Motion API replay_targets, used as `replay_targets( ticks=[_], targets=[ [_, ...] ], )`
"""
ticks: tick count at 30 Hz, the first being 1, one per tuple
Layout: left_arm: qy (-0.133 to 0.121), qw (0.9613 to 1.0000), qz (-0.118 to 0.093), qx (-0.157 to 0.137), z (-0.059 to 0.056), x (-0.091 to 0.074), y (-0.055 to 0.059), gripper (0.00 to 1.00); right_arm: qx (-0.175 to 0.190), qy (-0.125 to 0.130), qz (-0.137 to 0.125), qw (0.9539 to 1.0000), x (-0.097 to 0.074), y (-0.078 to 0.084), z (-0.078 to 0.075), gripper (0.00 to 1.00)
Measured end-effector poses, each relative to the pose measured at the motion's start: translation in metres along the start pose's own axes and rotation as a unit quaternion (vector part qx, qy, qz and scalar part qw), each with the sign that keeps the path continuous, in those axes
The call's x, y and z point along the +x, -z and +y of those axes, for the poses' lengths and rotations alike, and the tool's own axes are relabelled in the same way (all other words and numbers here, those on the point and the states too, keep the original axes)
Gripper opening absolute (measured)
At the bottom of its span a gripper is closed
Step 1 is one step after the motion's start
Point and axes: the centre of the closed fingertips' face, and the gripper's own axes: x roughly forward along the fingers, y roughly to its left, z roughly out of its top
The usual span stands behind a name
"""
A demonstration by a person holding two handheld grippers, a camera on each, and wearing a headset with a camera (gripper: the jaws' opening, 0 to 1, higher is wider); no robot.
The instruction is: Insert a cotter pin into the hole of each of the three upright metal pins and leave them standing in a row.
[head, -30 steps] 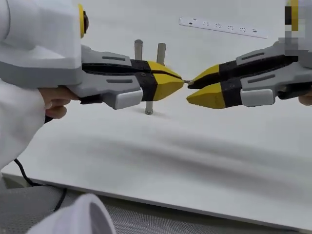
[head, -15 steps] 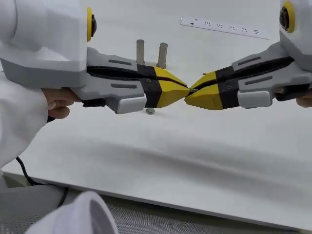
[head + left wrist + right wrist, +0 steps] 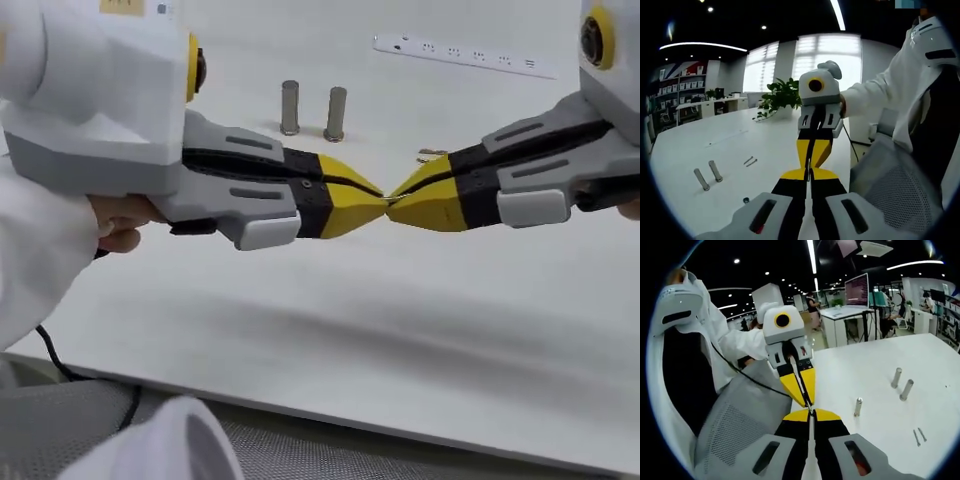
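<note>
Over the white table we hold the left gripper and right gripper tip to tip, both with jaws squeezed together; what they pinch is too small to tell. Two metal pins stand upright beyond the fingertips, nearer the left gripper; a third pin stands closer in.

An open-plan office: long white benches, a monitor, shelves along one wall, a potted plant by big windows, a mesh chair
</note>
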Motion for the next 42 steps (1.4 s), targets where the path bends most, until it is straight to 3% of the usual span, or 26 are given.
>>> replay_targets(
  ticks=[6,10,12,14,21,27,30,42],
  targets=[
    [-0.008,0.9999,0.006,0.013,0.004,0.0,0.004,0.0,-0.005,0.0,0.003,1.0,0.001,0.001,0.0,0.0],
    [-0.025,0.9996,0.002,0.016,0.014,-0.002,0.002,0.05,-0.005,0.007,-0.001,1.0,0.001,-0.001,-0.004,0.0],
    [-0.034,0.9993,0.006,0.013,0.021,-0.003,0.003,0.11,-0.006,0.013,0.0,0.9999,0.0,0.001,-0.008,0.0],
    [-0.046,0.9987,0.023,0.006,0.028,-0.006,0.009,0.1,-0.003,0.023,0.0,0.9997,-0.001,0.003,-0.016,0.0],
    [-0.077,0.9963,0.035,0.008,0.049,-0.012,0.018,0.16,0.017,0.061,0.009,0.9979,-0.001,0.019,-0.045,0.0],
    [-0.1,0.9934,0.055,0.006,0.066,-0.015,0.03,0.18,0.03,0.073,0.023,0.9967,0.007,0.032,-0.058,0.0],
    [-0.1,0.9928,0.065,0.005,0.073,-0.014,0.038,0.18,0.03,0.074,0.023,0.9965,0.011,0.032,-0.059,0.0],
    [-0.106,0.9911,0.081,-0.007,0.092,-0.005,0.051,0.19,0.019,0.101,0.052,0.9933,0.027,0.044,-0.084,0.0]
  ],
)
